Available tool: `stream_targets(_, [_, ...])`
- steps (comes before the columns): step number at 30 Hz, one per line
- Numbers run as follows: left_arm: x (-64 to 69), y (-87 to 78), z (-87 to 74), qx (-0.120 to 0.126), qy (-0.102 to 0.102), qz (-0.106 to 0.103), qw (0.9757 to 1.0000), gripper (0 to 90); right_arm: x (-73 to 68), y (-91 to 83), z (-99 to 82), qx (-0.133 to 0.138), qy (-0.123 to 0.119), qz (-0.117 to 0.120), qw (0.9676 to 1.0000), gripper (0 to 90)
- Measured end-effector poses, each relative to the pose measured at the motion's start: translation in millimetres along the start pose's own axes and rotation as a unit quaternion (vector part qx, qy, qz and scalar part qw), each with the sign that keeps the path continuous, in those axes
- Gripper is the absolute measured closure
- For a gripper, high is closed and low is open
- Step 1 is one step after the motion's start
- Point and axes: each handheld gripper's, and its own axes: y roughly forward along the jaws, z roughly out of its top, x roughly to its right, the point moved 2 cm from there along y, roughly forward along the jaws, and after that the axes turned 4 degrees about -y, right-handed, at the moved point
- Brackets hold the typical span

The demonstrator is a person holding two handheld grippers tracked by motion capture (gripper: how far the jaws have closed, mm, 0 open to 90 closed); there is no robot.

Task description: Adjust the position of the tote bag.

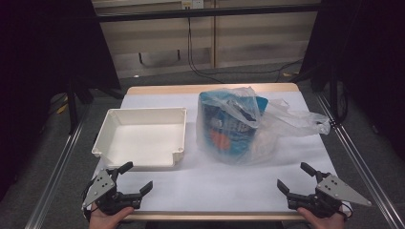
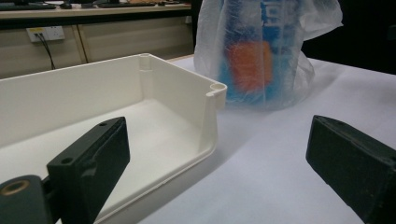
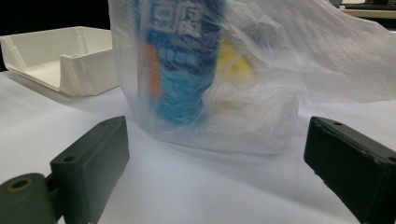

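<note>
Both claws gape empty at table's near edge: right gripper (image 1: 296, 177) nearer the upright clear plastic bag (image 1: 239, 125) of packets, dead ahead mid-table, left gripper (image 1: 133, 177) facing the white tray (image 1: 107, 129) beside it.

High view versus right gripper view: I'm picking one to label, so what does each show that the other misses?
The high view alone takes in both grippers, left gripper and right gripper, open at the table's near edge, and the floor beyond. The right gripper view alone reveals something yellow inside the plastic bag. Both show the bag, the blue package in it, and the white tray.
</note>
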Motion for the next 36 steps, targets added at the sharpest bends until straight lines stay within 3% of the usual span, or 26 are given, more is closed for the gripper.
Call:
stream_targets(8, [-5.6, -2.2, -0.4, 0.005, -0.015, 0.013, 0.9998, 6.3, 1.6, 0.1, -0.4, -0.003, 0.0, 0.003, 1.0, 7.5])
stream_targets(11, [-7.1, -2.2, -0.9, -0.005, -0.013, 0.018, 0.9997, 7.2, 3.5, 1.1, -0.9, -0.004, 0.008, 0.008, 0.9999, 9.9])
stream_targets(19, [-7.0, -0.4, -0.7, -0.013, -0.021, 0.011, 0.9996, 11.3, 6.5, 0.8, -2.1, -0.015, 0.01, 0.015, 0.9997, 17.5])
stream_targets(25, [-3.7, 0.3, -0.1, -0.022, -0.016, 0.003, 0.9996, 13.4, 5.6, 1.3, -3.2, -0.033, 0.004, 0.025, 0.9991, 23.7])
stream_targets(27, [-3.8, 1.2, 0.4, -0.019, -0.03, -0.008, 0.9993, 15.7, 3.5, 2.2, -3.8, -0.04, -0.005, 0.028, 0.9988, 24.9])
stream_targets(30, [-4.6, 2.3, 2.9, -0.027, -0.037, -0.001, 0.9989, 16.6, 1.7, 2.2, -3.5, -0.043, -0.008, 0.032, 0.9986, 26.6])
stream_targets(35, [-2.1, 3.7, 5.6, -0.032, -0.028, -0.011, 0.999, 19.9, -1.2, 1.0, -1.7, -0.045, -0.014, 0.042, 0.998, 33.3])
stream_targets(36, [0.1, 4.7, 6.4, -0.04, -0.016, -0.02, 0.9989, 21.7, -2.1, 0.3, -1.8, -0.047, -0.011, 0.046, 0.9978, 36.3])
